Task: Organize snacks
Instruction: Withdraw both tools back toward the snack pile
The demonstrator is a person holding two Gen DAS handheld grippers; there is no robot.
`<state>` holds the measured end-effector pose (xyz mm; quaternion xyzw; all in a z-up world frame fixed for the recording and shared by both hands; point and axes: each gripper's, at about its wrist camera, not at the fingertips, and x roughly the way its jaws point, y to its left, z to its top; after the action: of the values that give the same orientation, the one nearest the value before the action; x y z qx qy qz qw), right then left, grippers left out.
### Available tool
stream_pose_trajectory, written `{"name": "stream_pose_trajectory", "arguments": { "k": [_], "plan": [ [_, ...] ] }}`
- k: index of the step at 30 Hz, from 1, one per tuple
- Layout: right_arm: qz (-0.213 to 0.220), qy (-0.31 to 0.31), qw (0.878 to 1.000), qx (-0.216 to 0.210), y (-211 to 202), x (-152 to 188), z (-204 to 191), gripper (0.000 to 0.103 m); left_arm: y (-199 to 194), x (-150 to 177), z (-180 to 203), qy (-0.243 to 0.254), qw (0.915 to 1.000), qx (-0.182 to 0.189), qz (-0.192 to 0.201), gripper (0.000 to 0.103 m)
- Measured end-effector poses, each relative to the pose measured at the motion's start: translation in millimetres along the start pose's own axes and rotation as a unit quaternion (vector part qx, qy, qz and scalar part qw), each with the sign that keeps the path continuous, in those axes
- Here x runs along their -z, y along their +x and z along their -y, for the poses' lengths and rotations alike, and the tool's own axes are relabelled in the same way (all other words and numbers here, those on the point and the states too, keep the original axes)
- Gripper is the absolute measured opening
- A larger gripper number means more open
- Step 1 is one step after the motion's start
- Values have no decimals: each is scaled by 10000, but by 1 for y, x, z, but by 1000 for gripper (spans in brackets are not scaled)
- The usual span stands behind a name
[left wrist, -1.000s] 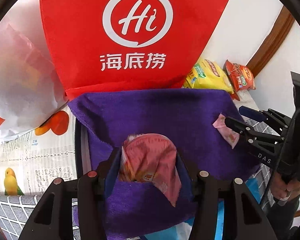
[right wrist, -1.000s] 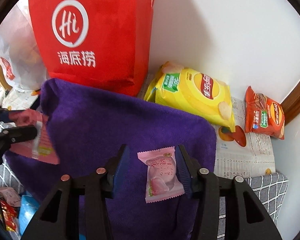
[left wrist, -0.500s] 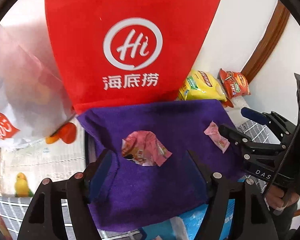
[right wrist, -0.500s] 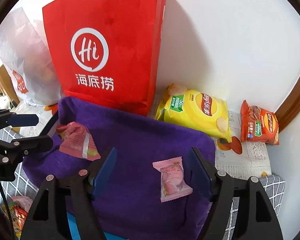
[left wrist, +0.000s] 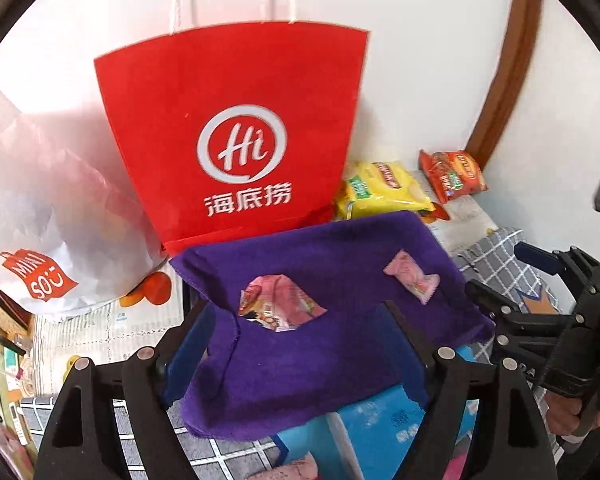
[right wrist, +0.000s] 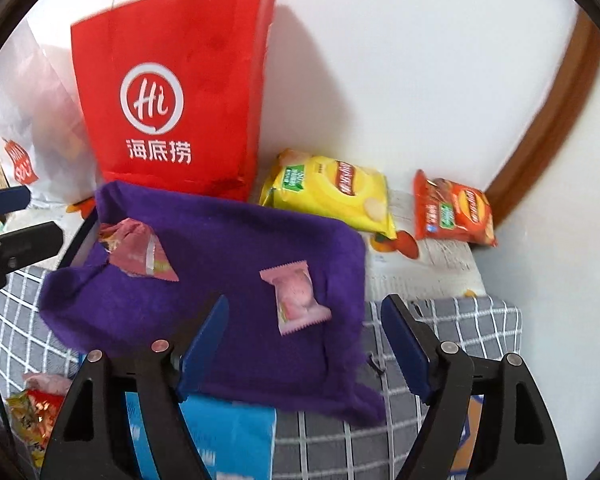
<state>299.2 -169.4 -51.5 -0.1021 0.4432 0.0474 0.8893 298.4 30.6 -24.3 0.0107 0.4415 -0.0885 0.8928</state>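
A purple cloth [left wrist: 340, 256] is draped over a box. On it lie a crumpled pink snack packet [left wrist: 280, 306] toward the left and a small pink wrapped candy [left wrist: 412, 278] toward the right. My left gripper [left wrist: 296, 352] hovers just short of the packet, jaws opening, pads clear of it. The right gripper [left wrist: 504, 276] enters from the right edge. In the right wrist view my right gripper [right wrist: 304, 340] hangs over the candy [right wrist: 298, 296], jaws opening, nothing pressed between them. The packet [right wrist: 140, 254] lies left on the cloth [right wrist: 240, 248], by the left gripper [right wrist: 16, 220].
A red paper bag [left wrist: 236, 140] stands behind the cloth against the wall, a white plastic bag [left wrist: 40, 220] to its left. A yellow chip bag [right wrist: 332, 192] and a red chip bag [right wrist: 452, 212] lie at the back right. A blue box [left wrist: 380, 432] shows under the cloth.
Both grippers were shut on their snacks, then opened and pulled up and back. The pink packet and the candy stay lying on the purple cloth.
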Motion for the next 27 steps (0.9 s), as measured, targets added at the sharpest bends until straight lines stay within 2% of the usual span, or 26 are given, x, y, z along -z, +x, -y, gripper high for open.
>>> {"name": "stream_pose_trajectory", "arguments": {
  "k": [4, 7, 13, 15, 19, 21, 25, 27],
  "plan": [
    [255, 128, 9996, 76, -28, 16, 7, 78, -21, 3, 8, 3, 9996, 151, 251, 81],
    [286, 119, 9995, 90, -43, 30, 8, 78, -36, 3, 8, -107, 9988, 262, 400, 81],
    [173, 188, 9995, -186, -63, 59, 7, 78, -60, 6, 11, -261, 9963, 570, 579, 80],
    [156, 252, 9988, -390, -69, 67, 9, 73, -68, 7, 15, -148, 9957, 670, 629, 80],
    [125, 722, 9916, -1062, -76, 85, 21, 74, -86, 13, 24, 5, 9962, 383, 777, 81],
    [107, 873, 9880, -1271, -75, 91, 24, 75, -86, 18, 25, -1, 9972, 353, 667, 81],
    [135, 753, 9933, -870, -70, 105, 17, 75, -87, 35, 16, -136, 9988, 243, 400, 81],
    [174, 633, 9946, -798, -72, 111, 11, 75, -89, 45, 10, -214, 9991, 138, 334, 81]
  ]
}}
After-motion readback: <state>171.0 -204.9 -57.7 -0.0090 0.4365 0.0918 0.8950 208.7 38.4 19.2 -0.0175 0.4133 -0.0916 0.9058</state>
